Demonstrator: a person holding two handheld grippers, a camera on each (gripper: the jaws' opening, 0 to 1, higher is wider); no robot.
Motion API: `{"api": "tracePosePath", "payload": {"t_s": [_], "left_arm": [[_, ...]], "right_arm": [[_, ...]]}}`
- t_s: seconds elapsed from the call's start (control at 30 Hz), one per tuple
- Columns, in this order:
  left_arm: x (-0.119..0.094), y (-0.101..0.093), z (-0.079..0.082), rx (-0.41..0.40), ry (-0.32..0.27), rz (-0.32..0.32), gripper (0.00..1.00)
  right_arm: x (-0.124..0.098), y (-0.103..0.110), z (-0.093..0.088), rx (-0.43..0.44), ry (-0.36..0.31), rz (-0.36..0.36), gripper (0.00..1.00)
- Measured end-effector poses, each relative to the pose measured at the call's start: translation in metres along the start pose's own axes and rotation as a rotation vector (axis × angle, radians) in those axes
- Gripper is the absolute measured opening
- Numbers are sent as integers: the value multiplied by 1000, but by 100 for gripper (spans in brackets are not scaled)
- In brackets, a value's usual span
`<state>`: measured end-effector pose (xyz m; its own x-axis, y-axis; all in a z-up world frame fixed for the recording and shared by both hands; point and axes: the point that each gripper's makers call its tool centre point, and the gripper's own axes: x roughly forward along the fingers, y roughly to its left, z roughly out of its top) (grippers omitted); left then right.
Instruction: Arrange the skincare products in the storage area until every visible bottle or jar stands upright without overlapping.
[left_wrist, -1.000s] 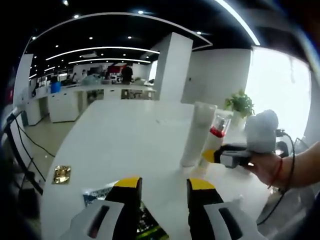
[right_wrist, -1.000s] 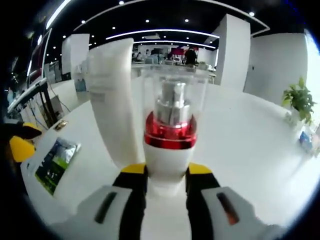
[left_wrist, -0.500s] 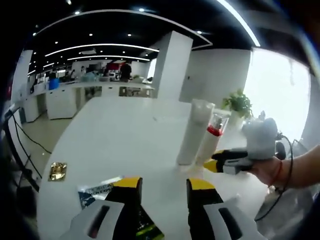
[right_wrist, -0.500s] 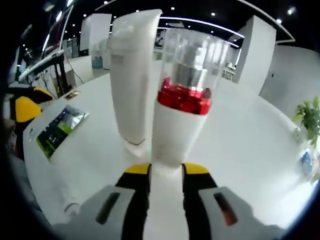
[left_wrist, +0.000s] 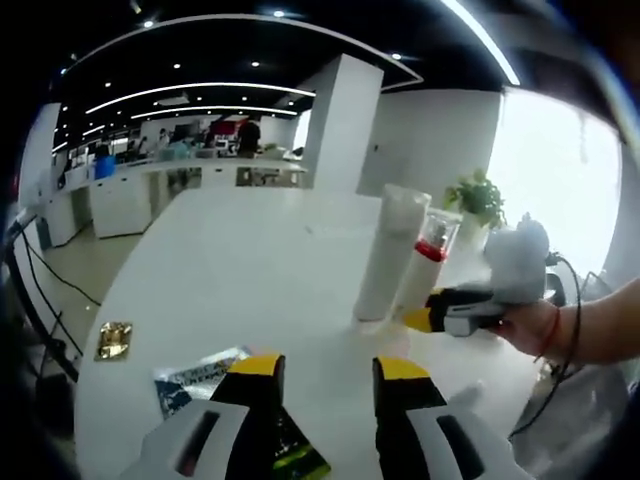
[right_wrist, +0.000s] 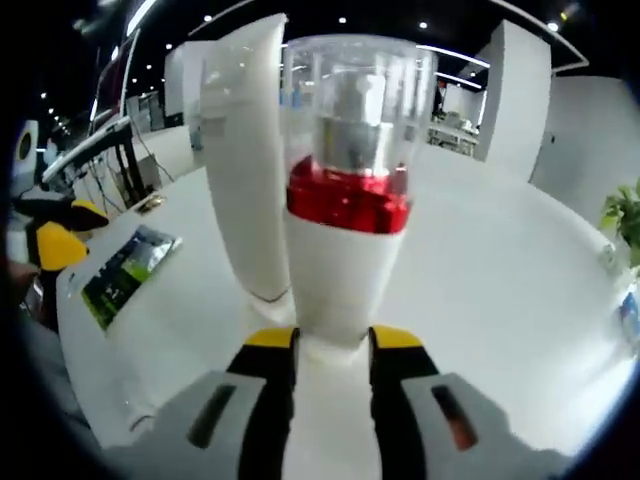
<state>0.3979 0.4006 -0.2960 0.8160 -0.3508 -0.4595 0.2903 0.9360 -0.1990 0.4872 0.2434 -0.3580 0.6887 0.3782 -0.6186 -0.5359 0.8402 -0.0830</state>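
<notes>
A white spray bottle with a red collar and a clear cap stands upright on the white table. Its base sits between the jaws of my right gripper, which is shut on it. A tall white tube stands on its cap just left of the bottle, close beside it. In the left gripper view the tube and the bottle stand side by side, with the right gripper at the bottle's foot, held by a hand. My left gripper is open, low over the table.
A dark green sachet lies flat by the left jaw, and the sachet also lies left of the tube. A small gold packet lies near the table's left edge. A potted plant stands at the far side.
The spray bottle leaned to the right half a second ago and now stands straight beside the tube. The right gripper has stayed shut on its base. The left gripper has barely moved.
</notes>
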Motion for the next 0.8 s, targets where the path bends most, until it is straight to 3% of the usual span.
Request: {"api": "tracePosePath", "payload": {"t_s": [0.33,0.67,0.8], "left_arm": [[2,1,-1,-1,8,4,36],[1,3,1,-9,2,8,36],[2,1,1,-3,2,2,36]], "right_arm": [[2,-1,-1,82,7,-133,28],[4,2,1,95,17,-166,28],[5,3,1,60,20,-152,28]]}}
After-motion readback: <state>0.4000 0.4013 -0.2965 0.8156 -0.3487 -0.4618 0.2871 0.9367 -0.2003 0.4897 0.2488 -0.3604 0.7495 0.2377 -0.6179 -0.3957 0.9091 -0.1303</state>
